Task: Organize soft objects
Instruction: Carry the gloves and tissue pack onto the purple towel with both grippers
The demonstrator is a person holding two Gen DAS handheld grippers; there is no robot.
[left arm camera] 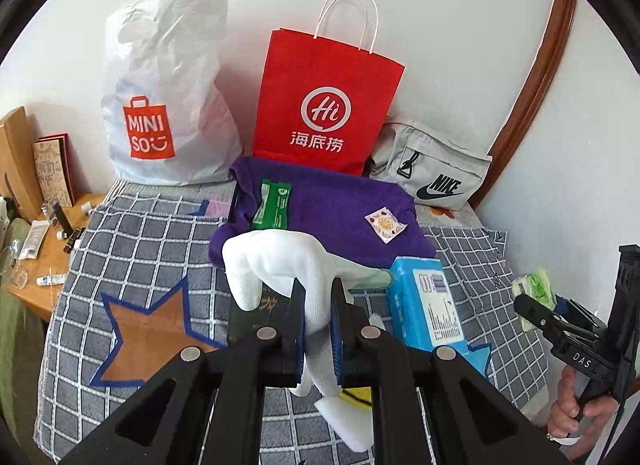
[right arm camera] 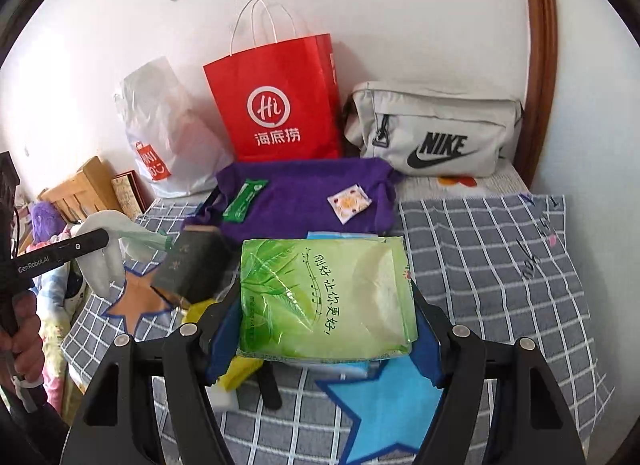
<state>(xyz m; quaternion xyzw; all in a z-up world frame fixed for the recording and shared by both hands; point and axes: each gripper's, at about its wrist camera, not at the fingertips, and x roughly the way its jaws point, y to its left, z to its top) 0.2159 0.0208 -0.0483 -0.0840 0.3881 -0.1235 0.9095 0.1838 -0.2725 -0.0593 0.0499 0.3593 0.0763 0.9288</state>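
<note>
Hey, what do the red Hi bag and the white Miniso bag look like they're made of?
The red bag looks like stiff matte paper: sharp creases, stands upright, twisted white cord handles. The white Miniso bag looks like thin, slightly glossy plastic film: soft wrinkles, slumped shape, die-cut handle.

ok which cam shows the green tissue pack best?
Right wrist view: the green tissue pack fills the centre, front print readable, clamped between the right gripper fingers. The left wrist view shows only a sliver of it at the right edge, behind that gripper.
</note>
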